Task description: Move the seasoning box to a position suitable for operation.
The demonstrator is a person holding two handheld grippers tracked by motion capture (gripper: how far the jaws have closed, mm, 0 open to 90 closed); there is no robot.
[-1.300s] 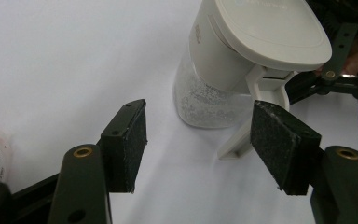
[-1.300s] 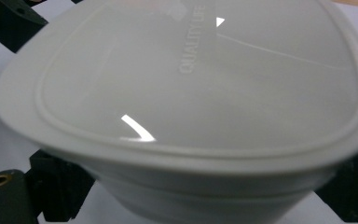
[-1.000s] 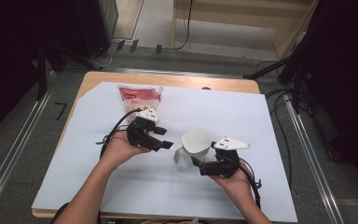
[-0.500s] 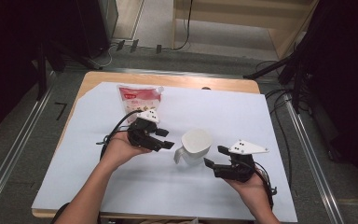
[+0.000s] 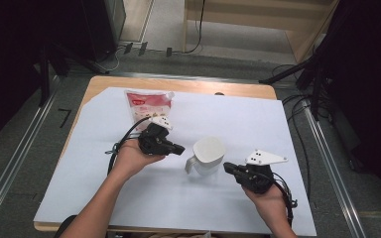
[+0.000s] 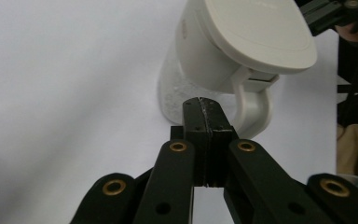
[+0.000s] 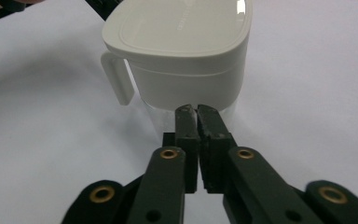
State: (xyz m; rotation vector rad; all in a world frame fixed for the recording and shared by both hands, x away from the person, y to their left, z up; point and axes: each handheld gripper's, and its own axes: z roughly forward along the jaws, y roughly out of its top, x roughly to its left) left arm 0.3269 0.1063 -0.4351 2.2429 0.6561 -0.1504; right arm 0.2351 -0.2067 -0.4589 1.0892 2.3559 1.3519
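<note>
Matt white plastic jug point(image 5: 207, 155) — smooth white paper sheet point(image 5: 238, 119)

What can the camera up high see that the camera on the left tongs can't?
High view alone: the red-and-white pouch at the table's far edge, and the right tongs whole, shut on nothing. Left gripper view alone: the left tongs close up, pressed shut and empty, and the jug's handle near them. Both: the white lidded jug on the white sheet.

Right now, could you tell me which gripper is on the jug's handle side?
The left gripper: the white jug's handle faces it; the right gripper faces the plain side.
</note>
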